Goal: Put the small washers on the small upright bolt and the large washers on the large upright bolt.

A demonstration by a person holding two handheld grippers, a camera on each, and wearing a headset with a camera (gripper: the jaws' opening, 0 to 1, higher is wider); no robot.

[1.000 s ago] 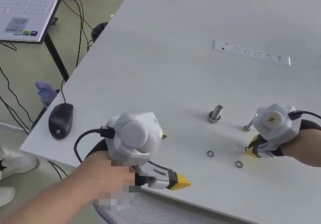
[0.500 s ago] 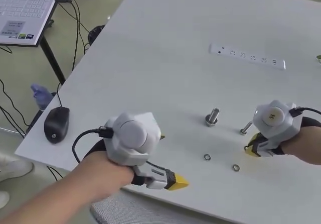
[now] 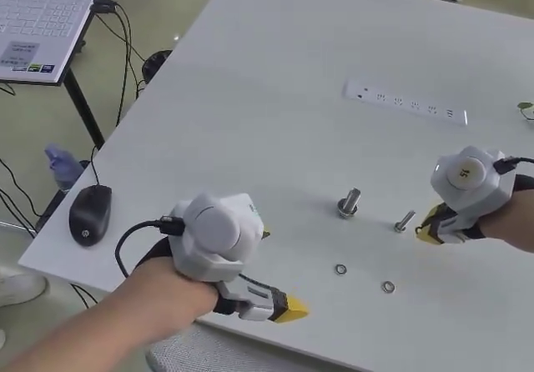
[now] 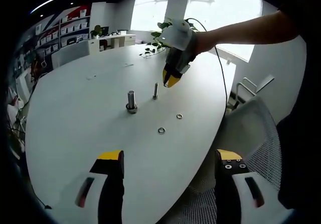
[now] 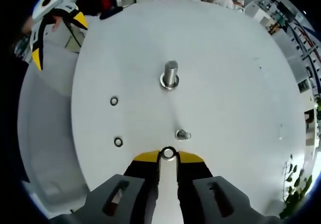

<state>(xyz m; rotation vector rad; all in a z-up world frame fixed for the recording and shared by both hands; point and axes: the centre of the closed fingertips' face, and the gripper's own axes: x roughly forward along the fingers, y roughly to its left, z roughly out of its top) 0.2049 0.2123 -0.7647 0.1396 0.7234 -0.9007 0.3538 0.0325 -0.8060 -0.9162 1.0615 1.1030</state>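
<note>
The large upright bolt point(image 3: 348, 203) stands mid-table with the small upright bolt point(image 3: 405, 220) to its right. Two small washers point(image 3: 340, 269) point(image 3: 388, 287) lie flat in front of them. My right gripper point(image 3: 427, 232) hovers just right of the small bolt. In its own view it point(image 5: 168, 158) is shut on a small washer point(image 5: 168, 153), a short way before the small bolt point(image 5: 182, 134); the large bolt point(image 5: 169, 76) stands beyond. My left gripper point(image 3: 278, 273) is at the near table edge and open point(image 4: 169, 156), nothing between its jaws.
A white power strip point(image 3: 405, 103) lies at the back of the table. A black mouse point(image 3: 89, 213) sits at the left corner. A laptop point(image 3: 37, 22) stands on a side stand to the left. A grey chair point(image 4: 251, 118) is by the near edge.
My right gripper has moved away from the loose washers and now sits level with the small bolt. The left gripper has stayed near the table edge. The head camera has shifted.
</note>
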